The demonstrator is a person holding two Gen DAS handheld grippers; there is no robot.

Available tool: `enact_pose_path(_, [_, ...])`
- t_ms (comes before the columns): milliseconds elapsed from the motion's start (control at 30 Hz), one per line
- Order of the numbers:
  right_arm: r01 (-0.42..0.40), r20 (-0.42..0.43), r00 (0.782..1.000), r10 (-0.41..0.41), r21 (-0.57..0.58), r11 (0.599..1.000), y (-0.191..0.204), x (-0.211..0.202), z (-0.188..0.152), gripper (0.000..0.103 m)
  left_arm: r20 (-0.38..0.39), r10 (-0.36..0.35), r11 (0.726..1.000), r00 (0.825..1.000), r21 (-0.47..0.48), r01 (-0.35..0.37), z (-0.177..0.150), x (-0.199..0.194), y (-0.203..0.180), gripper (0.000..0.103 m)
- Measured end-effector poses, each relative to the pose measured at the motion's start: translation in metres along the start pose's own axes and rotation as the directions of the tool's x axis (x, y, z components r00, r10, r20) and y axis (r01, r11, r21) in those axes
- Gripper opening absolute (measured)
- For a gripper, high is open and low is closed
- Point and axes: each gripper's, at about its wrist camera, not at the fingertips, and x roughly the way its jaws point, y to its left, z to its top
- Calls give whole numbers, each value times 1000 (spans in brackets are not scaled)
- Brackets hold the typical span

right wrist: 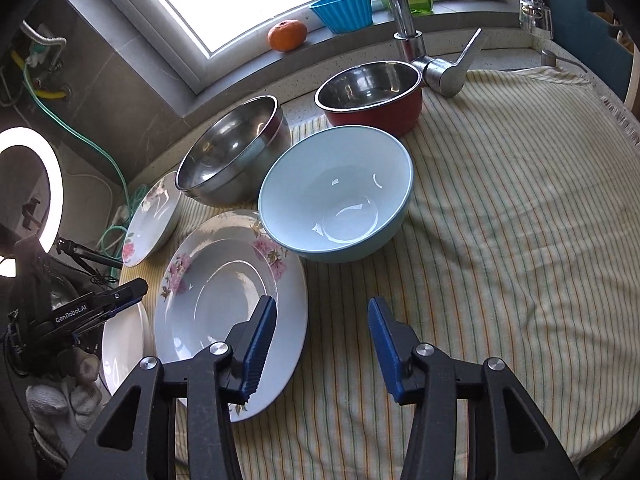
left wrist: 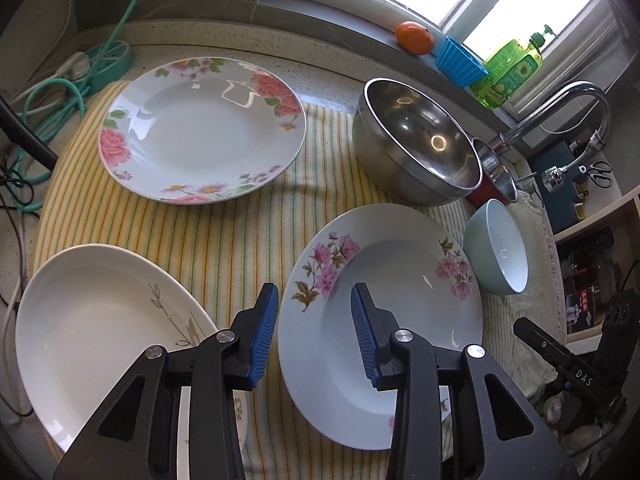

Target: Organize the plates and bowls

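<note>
Three plates lie on the striped cloth [left wrist: 248,224]: a pink-rose plate [left wrist: 202,130] at the back, a plain white plate with a grey sprig [left wrist: 104,332] at front left, and a pink-flower plate [left wrist: 380,300] at front right, also in the right wrist view [right wrist: 224,292]. A steel bowl [left wrist: 420,148], a red pot [right wrist: 372,96] and a light blue bowl [right wrist: 336,196] stand behind. My left gripper [left wrist: 314,320] is open and empty over the left rim of the pink-flower plate. My right gripper [right wrist: 322,340] is open and empty over the cloth beside that plate's right rim.
A faucet [right wrist: 404,12] rises behind the red pot. On the windowsill are an orange [left wrist: 414,38], a blue cup [left wrist: 460,60] and a green soap bottle [left wrist: 512,68]. A teal power strip and cables [left wrist: 100,68] lie at the back left. A ring light [right wrist: 28,200] stands left.
</note>
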Motion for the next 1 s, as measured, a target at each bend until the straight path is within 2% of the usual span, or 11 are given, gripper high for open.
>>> enact_pose_path(133, [-20,-33,999,21,21,1000,-2,11,-1,39,-7,5,1000,1000,-2,-5,2,4,3,35])
enact_pose_path(300, [-39,-63,997,41,45,998,-3,23,-2,35,-18,6,1000,1000,-7,-6,5,9,7,29])
enact_pose_path(1000, [-69,-114,991,77,70,995,2,49,-2,20,-60,-6,1000,998,-12,6,8,22,14,19])
